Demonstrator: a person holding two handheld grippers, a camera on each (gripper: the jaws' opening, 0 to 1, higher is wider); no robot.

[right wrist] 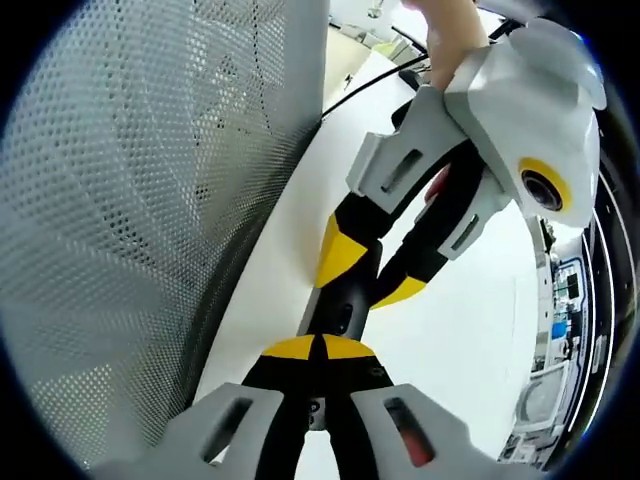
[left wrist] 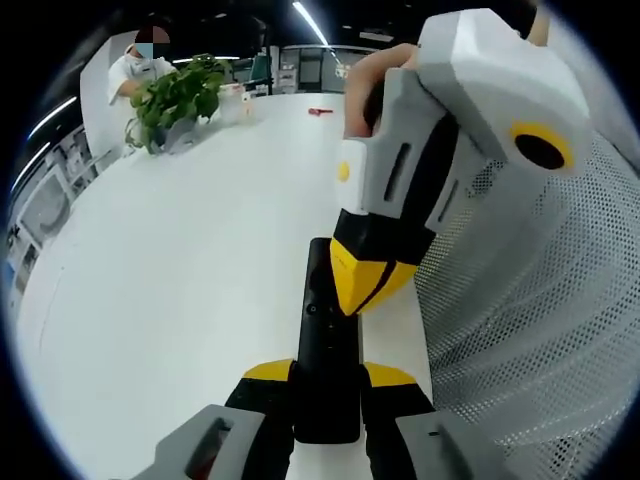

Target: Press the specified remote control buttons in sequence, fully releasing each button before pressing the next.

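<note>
A white worktop [left wrist: 150, 300] carries the black remote [left wrist: 327, 340] near its edge, beside a mesh chair back [left wrist: 540, 330]. The left claw [left wrist: 328, 385] pinches the remote's near end. The right claw [left wrist: 365, 285], pressed together, touches its buttons. It should press straight down, then lift fully clear.

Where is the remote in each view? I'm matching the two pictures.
Left gripper view: remote at bottom centre, clamped in the left tongs, the right tongs touching it.
Right gripper view: mid-frame, a dark sliver just above the right tongs' shut tips.
Shared landmark: white mesh panel.
</note>
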